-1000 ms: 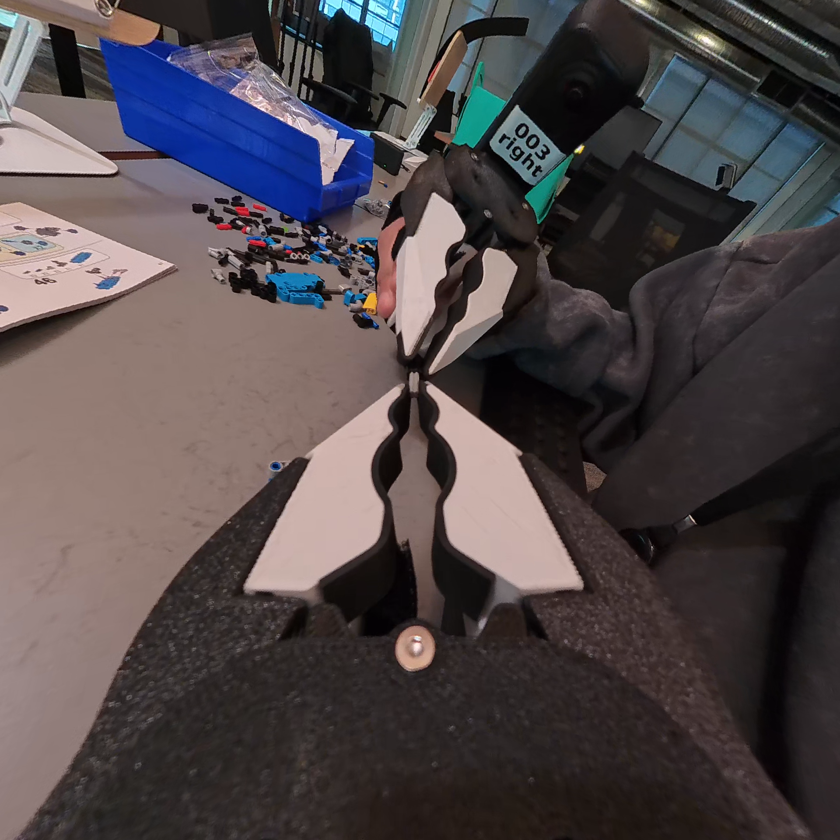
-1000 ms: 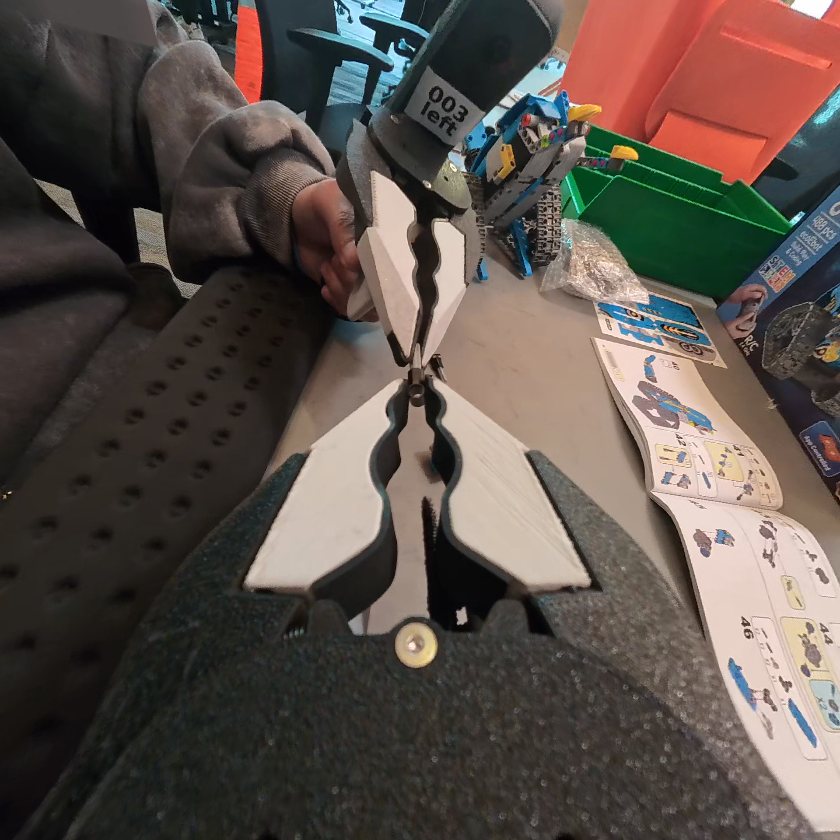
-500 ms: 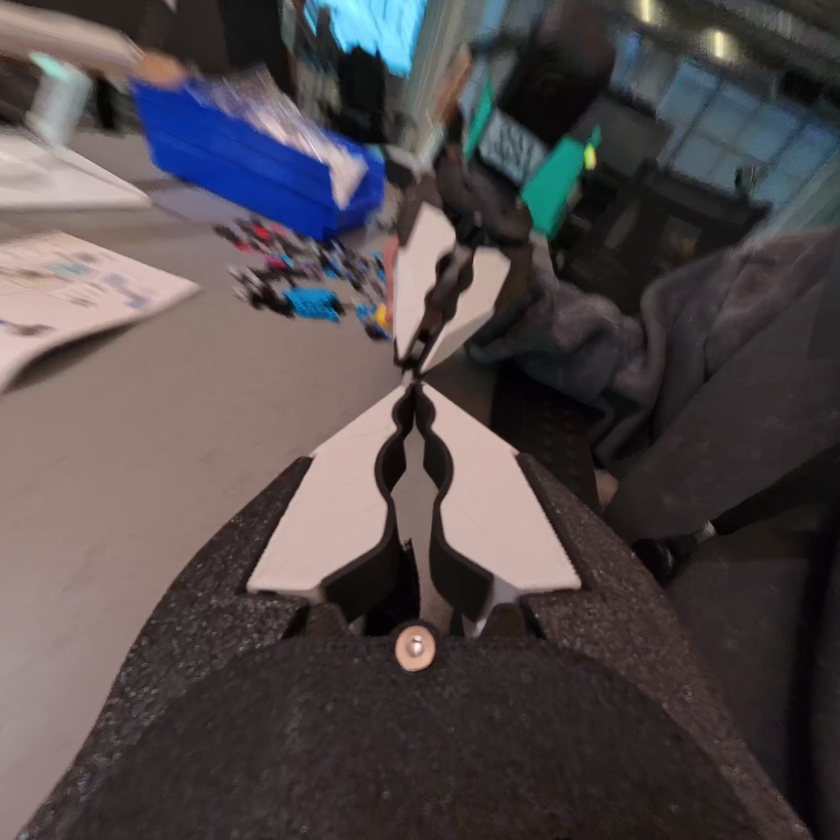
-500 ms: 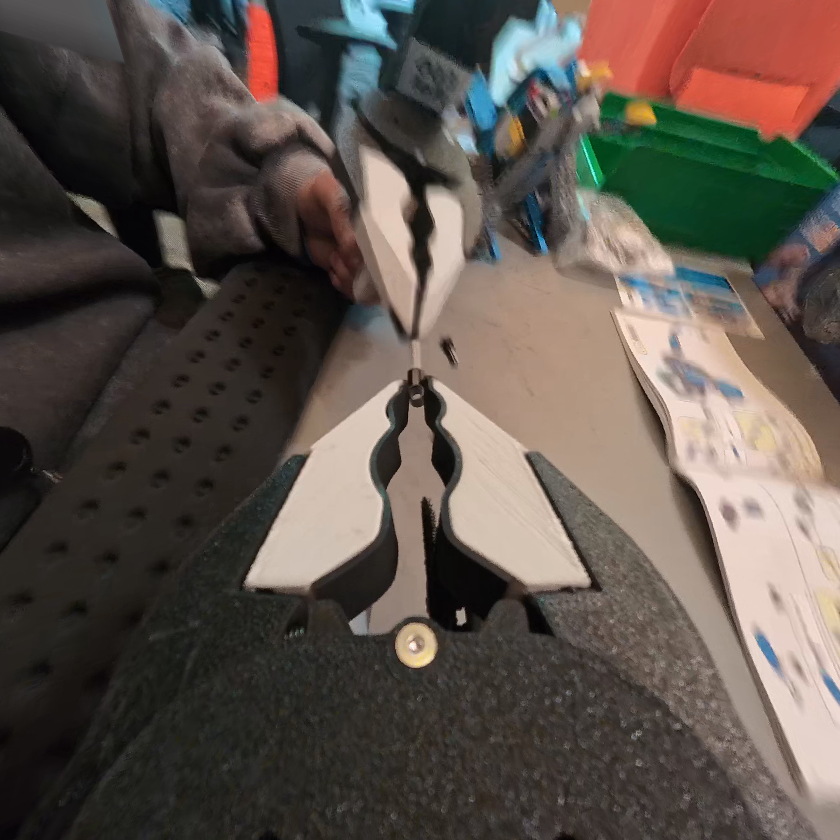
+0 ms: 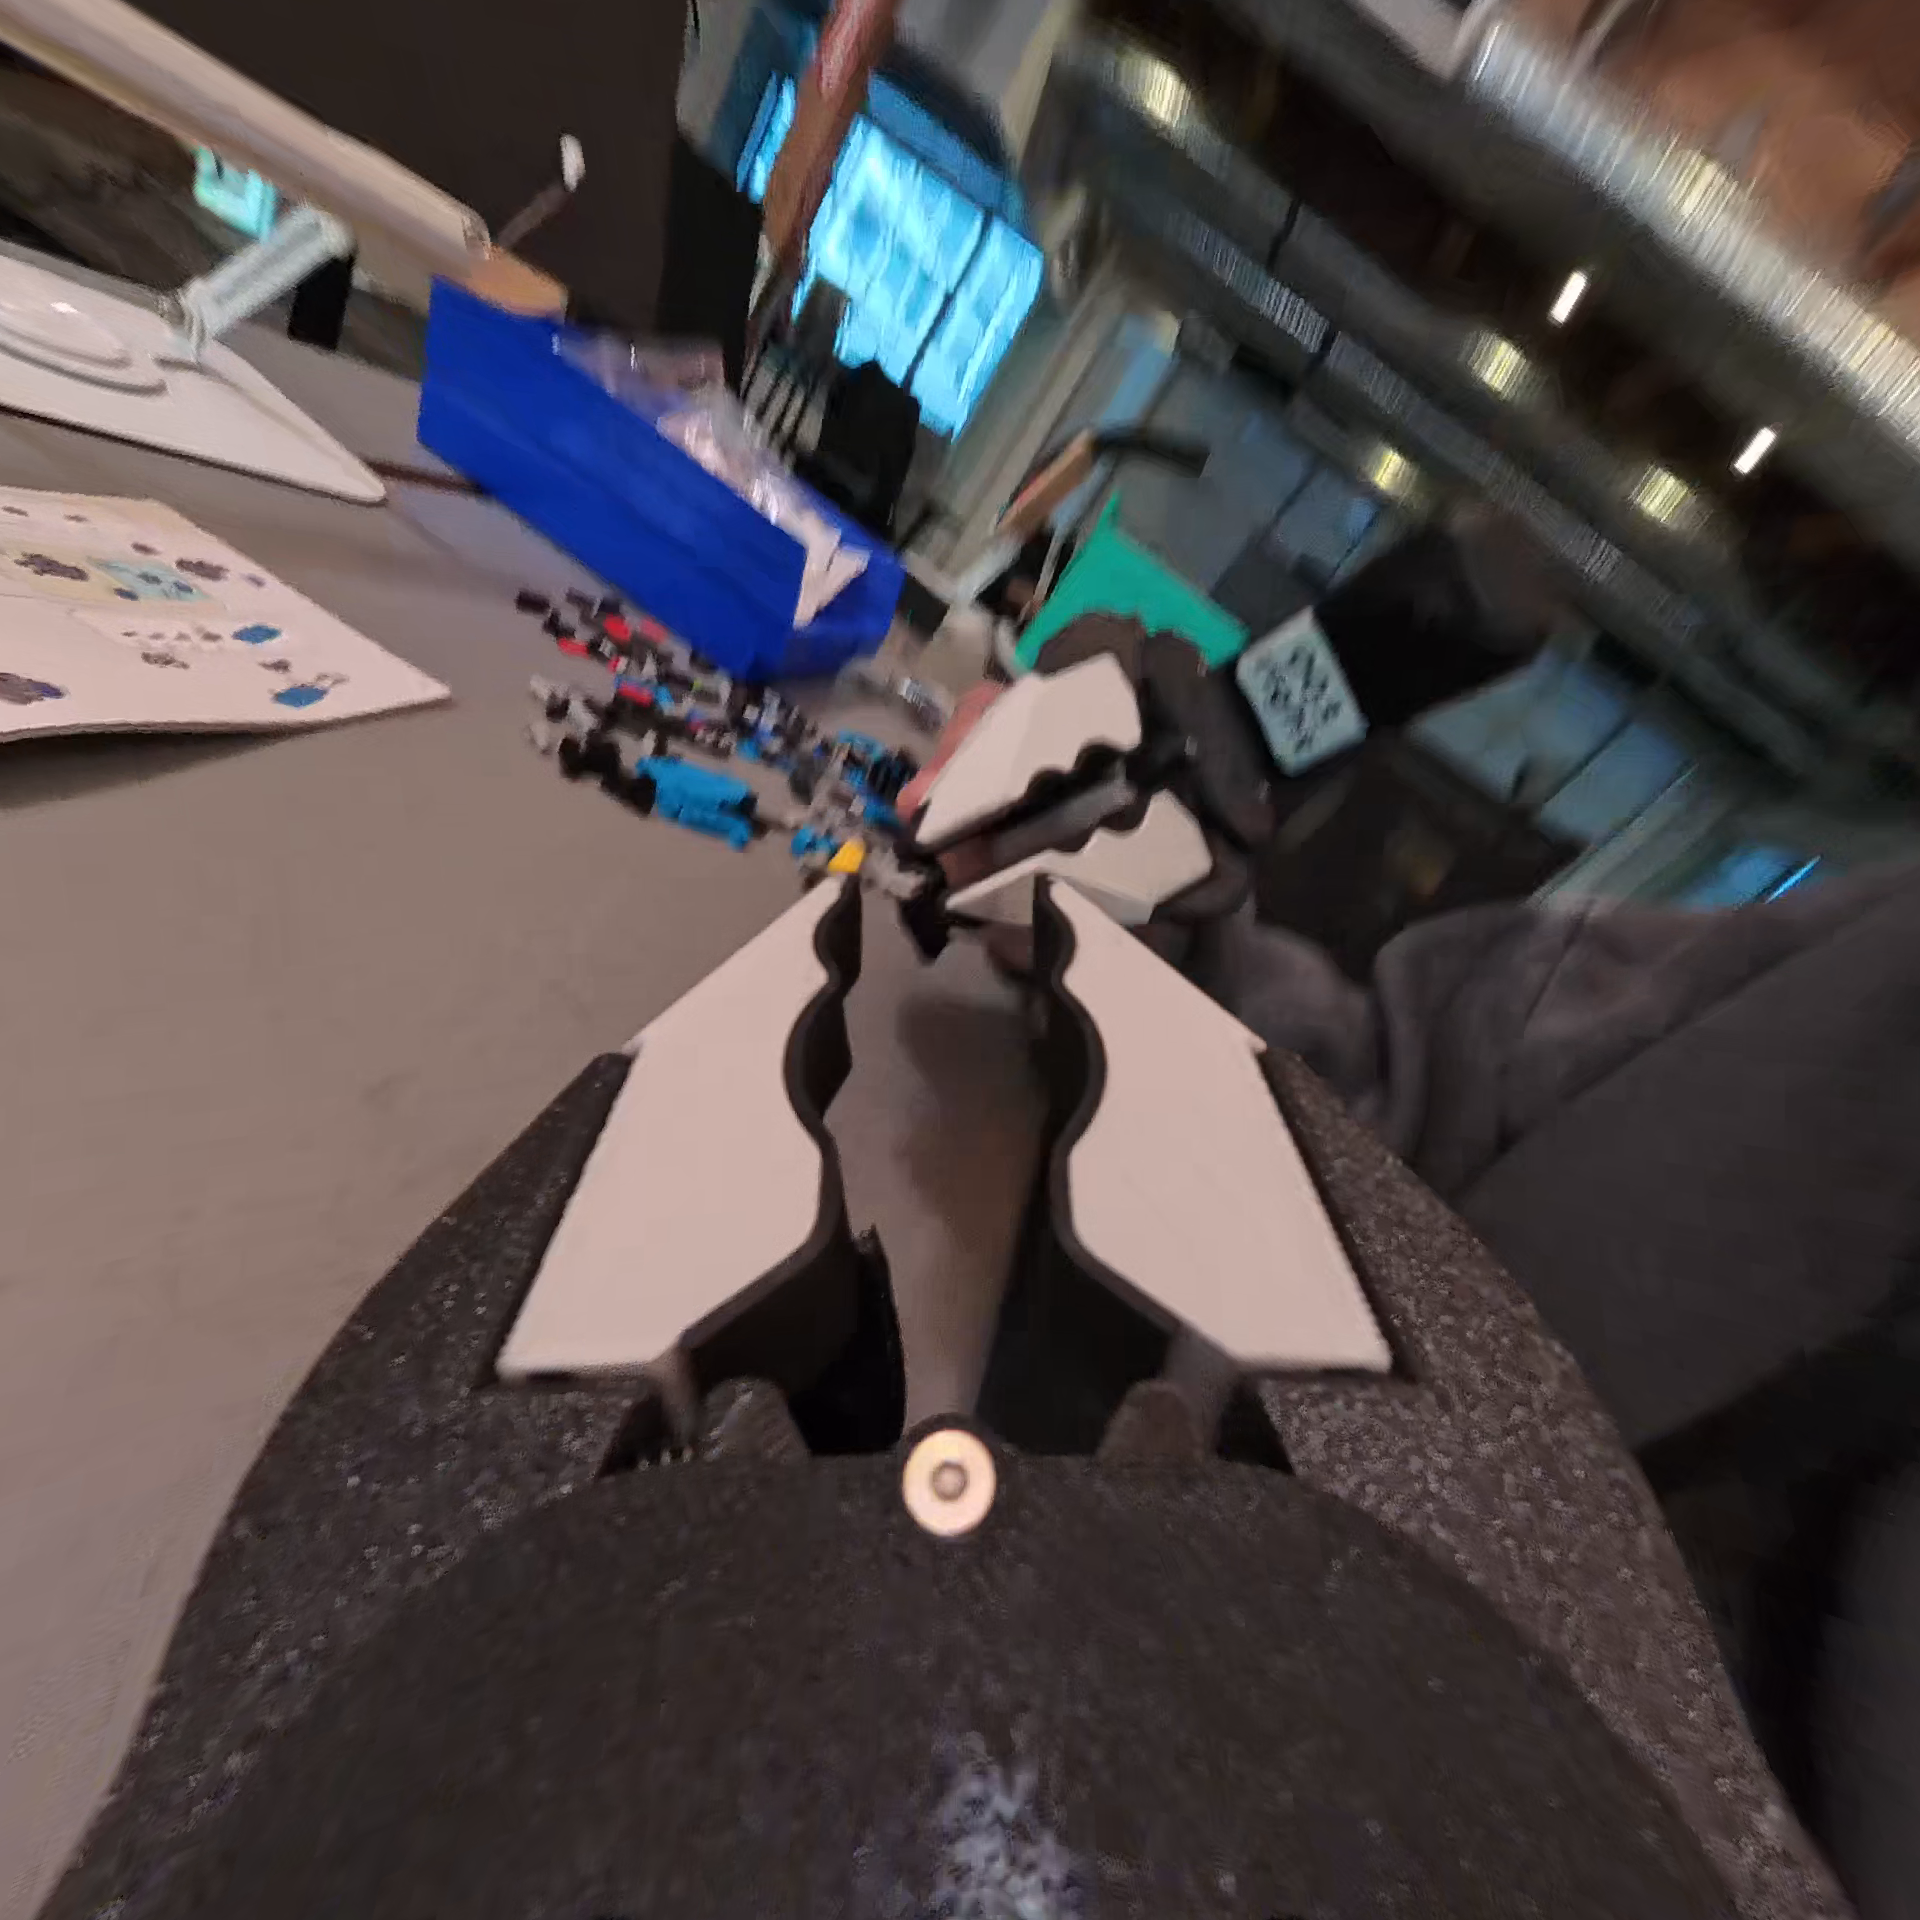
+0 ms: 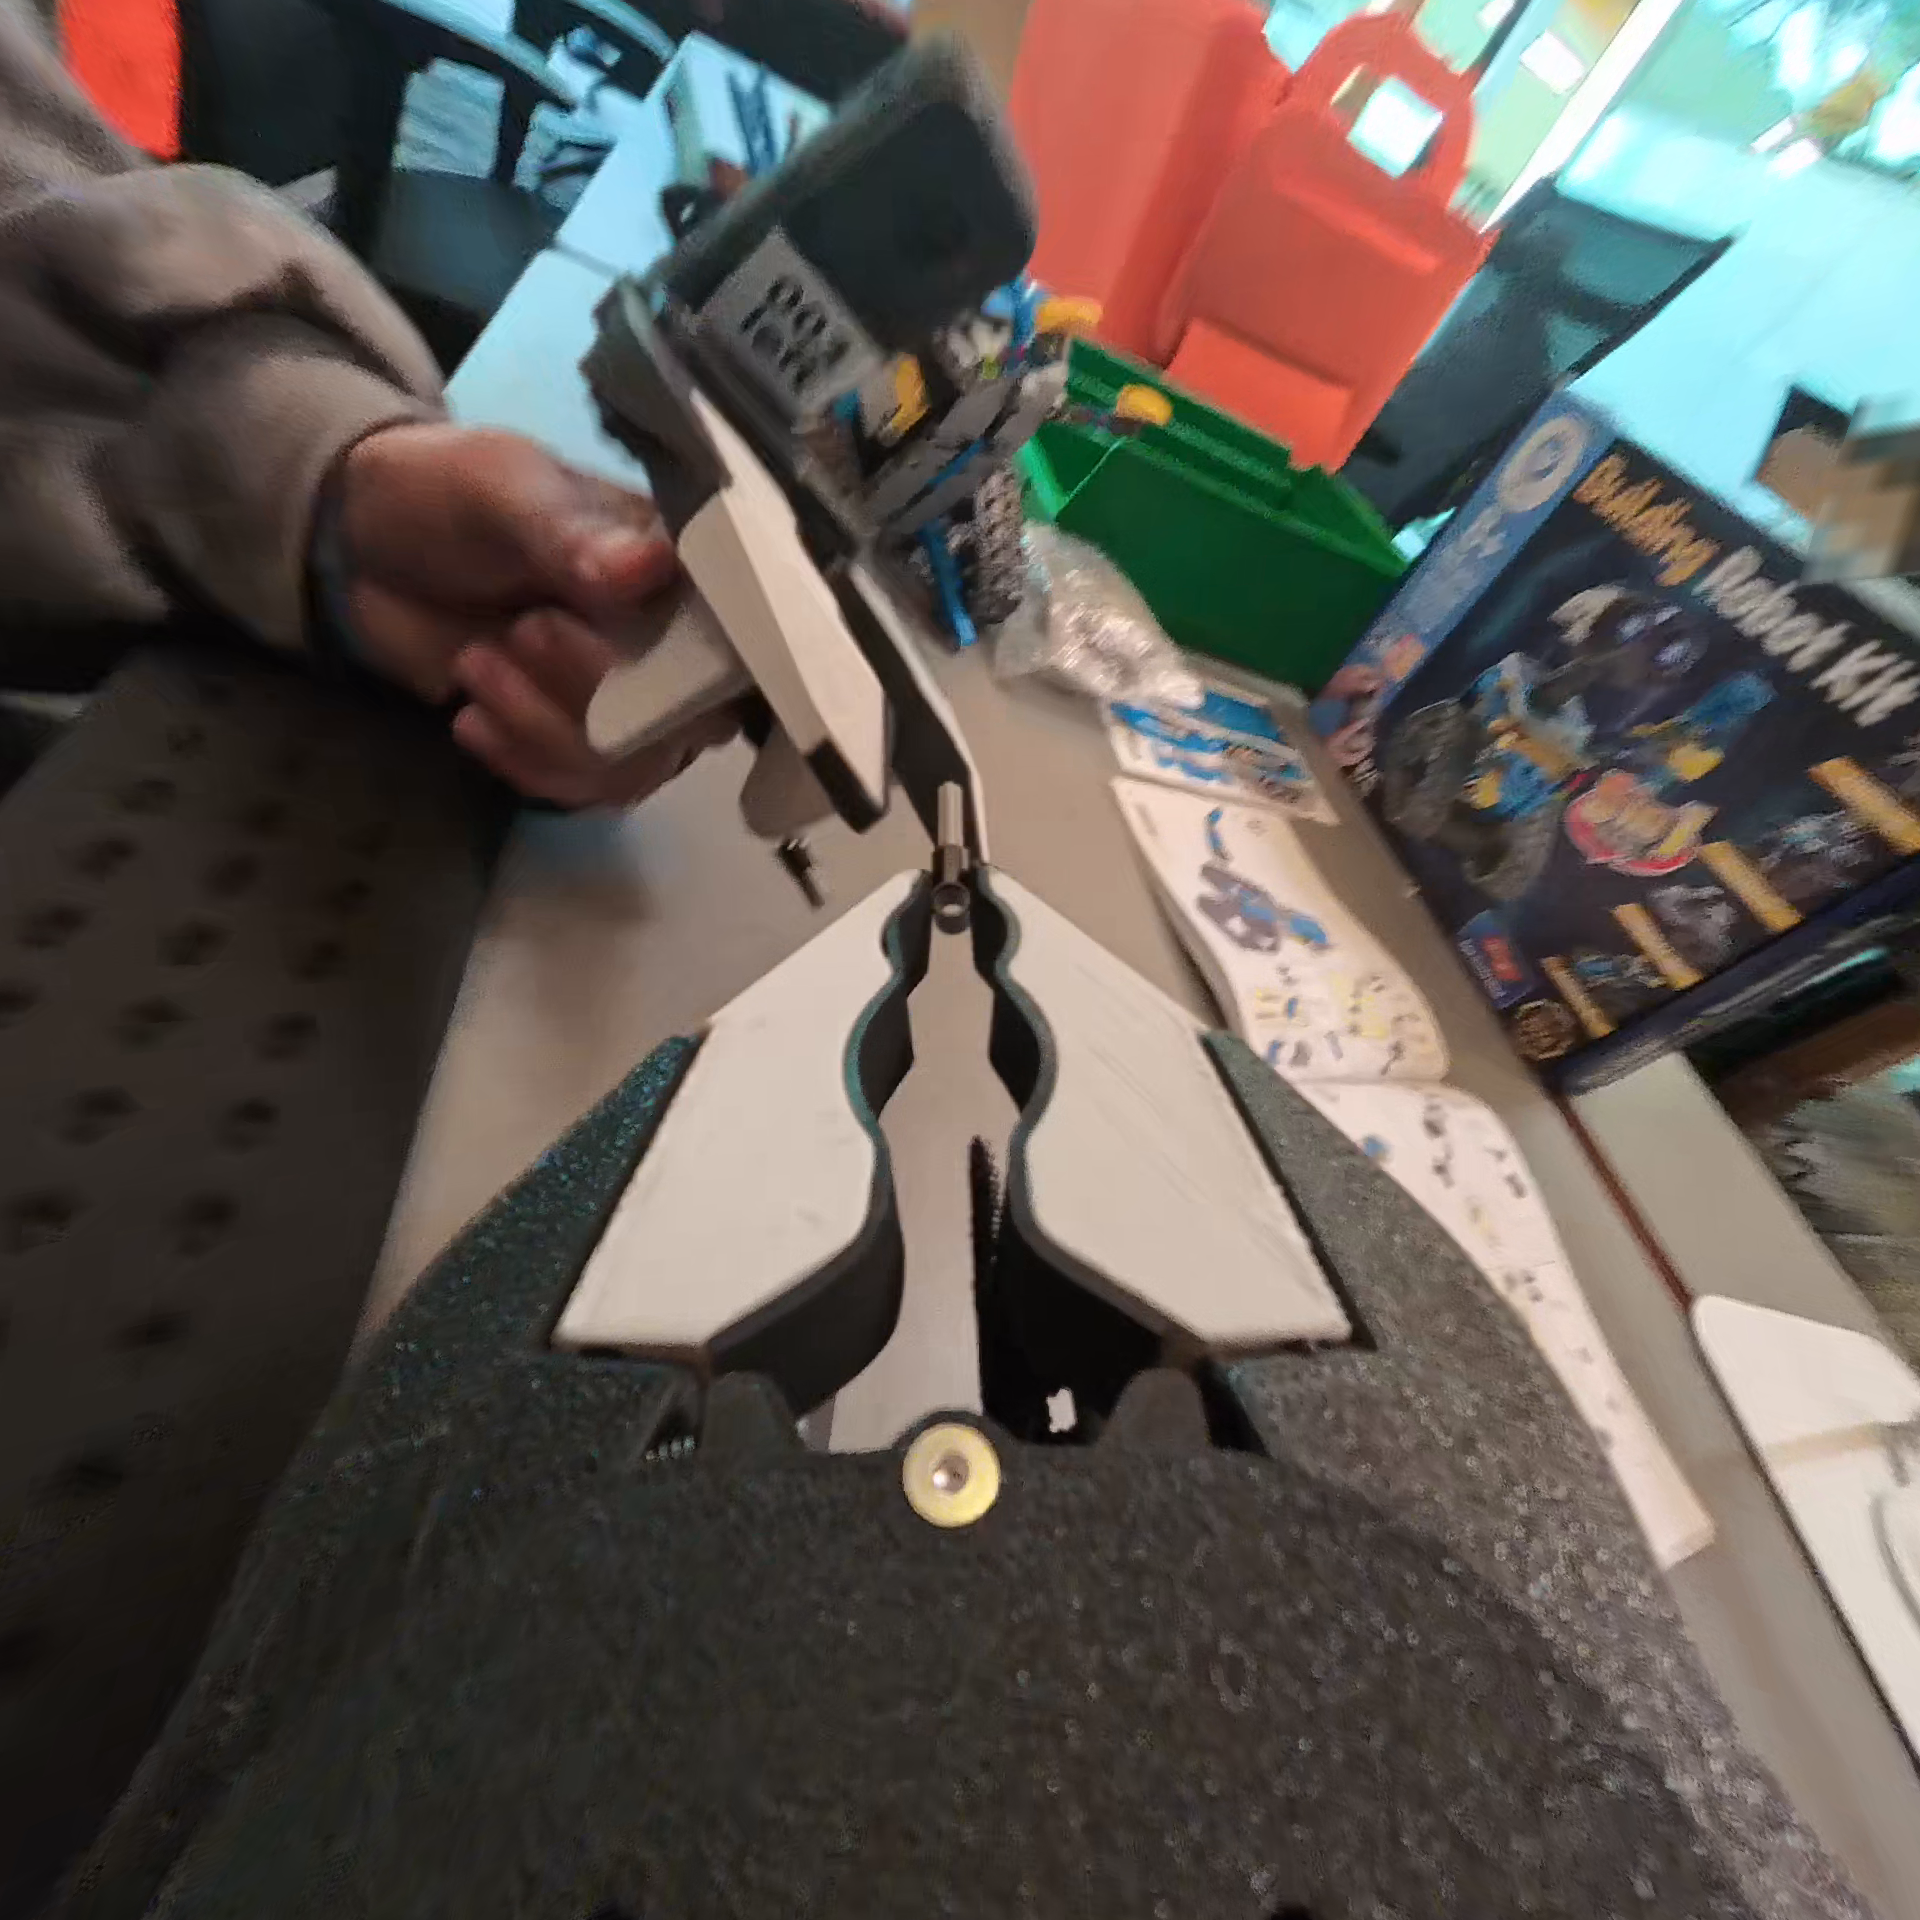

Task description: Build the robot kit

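My right gripper (image 6: 951, 896) is shut on a small black connector (image 6: 949, 899) with a short grey pin (image 6: 950, 821) sticking out of it toward the left gripper. My left gripper (image 5: 943, 906) is open and empty, its jaws well apart on either side of the right gripper's tips (image 5: 920, 891). In the right wrist view the left gripper (image 6: 912, 805), held by a hand (image 6: 488, 613), tilts over the grey table (image 6: 644, 935). A small black pin (image 6: 800, 868) sits just under it; I cannot tell if it rests on the table.
Loose small parts (image 5: 707, 727) lie in front of a blue bin (image 5: 623, 499). An instruction booklet (image 5: 156, 634) lies at the left and also shows in the right wrist view (image 6: 1299, 966). A kit box (image 6: 1621, 748), green bin (image 6: 1195, 530), plastic bag (image 6: 1101, 623) and built model (image 6: 935, 436) stand beyond. Less than 4 cm separates the two grippers' tips.
My left gripper has opened and let go of the grey pin. Both grippers have tilted and swung. The right gripper still holds the black connector with the pin in it.
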{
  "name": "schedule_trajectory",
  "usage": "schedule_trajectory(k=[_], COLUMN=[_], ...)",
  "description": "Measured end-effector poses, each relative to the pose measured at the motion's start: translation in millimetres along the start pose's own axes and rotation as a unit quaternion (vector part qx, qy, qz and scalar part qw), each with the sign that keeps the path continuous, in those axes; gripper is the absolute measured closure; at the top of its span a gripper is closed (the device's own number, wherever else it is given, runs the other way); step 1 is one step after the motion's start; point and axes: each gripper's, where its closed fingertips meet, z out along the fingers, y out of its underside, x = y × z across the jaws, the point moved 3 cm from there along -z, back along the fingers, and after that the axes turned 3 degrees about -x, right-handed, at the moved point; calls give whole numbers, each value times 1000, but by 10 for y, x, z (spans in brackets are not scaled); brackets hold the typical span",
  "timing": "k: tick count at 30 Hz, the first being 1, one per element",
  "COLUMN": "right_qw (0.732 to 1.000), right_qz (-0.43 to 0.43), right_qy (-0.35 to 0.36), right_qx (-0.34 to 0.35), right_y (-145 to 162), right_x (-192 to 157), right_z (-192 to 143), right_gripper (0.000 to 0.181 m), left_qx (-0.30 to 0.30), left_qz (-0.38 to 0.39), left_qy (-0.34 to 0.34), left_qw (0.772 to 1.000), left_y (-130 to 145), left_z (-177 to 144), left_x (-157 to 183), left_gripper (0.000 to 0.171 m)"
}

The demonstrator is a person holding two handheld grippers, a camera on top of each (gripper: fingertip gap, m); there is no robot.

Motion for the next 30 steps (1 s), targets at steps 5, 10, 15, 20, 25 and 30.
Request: schedule_trajectory(k=[5, 10, 15, 20, 25, 30], right_qw=[976, 881, 941, 951, 953, 976], right_qz=[189, 408, 288, 268, 273, 210], right_qy=[-45, -156, -110, -106, -102, -47], right_qx=[99, 182, 138, 115, 79, 21], right_y=[-189, -101, -156, -112, -2, 131], right_x=[142, 309, 177, 119, 136, 159], right_z=[4, -22, 29, 95, 126, 163], right_gripper=[175, 176, 175, 174, 174, 174], left_qx=[87, 130, 117, 96, 57, 46], left_qz=[-59, -43, -45, -20, 29, 46], left_qy=[61, 81, 56, 19, -42, -121], left_qw=[993, 987, 990, 995, 997, 990], left_y=[-194, -270, -239, -188, -134, -117], left_z=[-59, -132, -133, -84, -42, -100], left_x=[41, 76, 10, -18, -68, -261], left_gripper=[139, 141, 160, 160, 148, 167])
